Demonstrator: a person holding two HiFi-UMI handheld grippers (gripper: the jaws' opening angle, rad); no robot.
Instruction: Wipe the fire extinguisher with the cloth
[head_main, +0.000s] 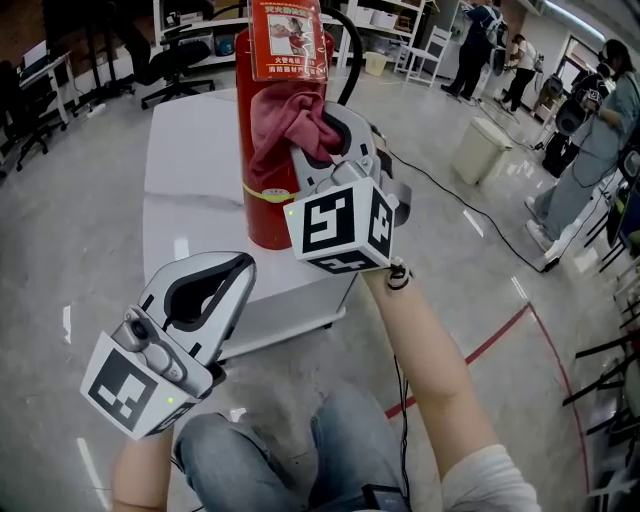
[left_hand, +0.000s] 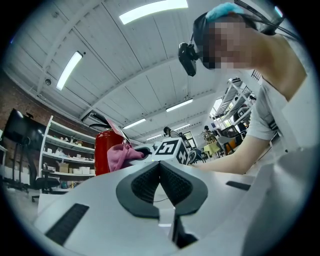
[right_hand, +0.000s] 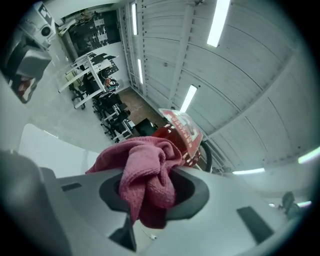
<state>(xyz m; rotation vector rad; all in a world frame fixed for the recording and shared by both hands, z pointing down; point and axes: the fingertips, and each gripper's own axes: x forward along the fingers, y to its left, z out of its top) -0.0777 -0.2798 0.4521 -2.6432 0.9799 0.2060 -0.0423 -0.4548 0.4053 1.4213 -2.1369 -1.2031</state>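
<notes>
My right gripper (head_main: 328, 138) is clamped on the pink cloth (head_main: 288, 122); in the right gripper view a thick bunch of it fills the gap between my 2 jaws and hangs down over the lower pads. The cloth is pressed against the upper part of the red fire extinguisher (head_main: 262, 205), just below the printed tag (head_main: 288, 38) that hangs at its neck. The extinguisher stands upright on a white table (head_main: 190, 150), close to the table's near edge, and its black hose (head_main: 351, 52) curves up on the right. The marker cube (head_main: 340, 230) on this gripper faces the head camera, with my bare forearm (head_main: 425, 350) running back from it.

My left gripper (head_main: 215, 275) is held low, in front of the table's near edge and above my knee (head_main: 235, 450), apart from the extinguisher. Its jaws are closed together, the ribbed pads meeting at the tips with nothing between them.

On the grey floor to the right lie a black cable (head_main: 470, 205) and a red tape line (head_main: 500, 335), and several people stand further back on that side
</notes>
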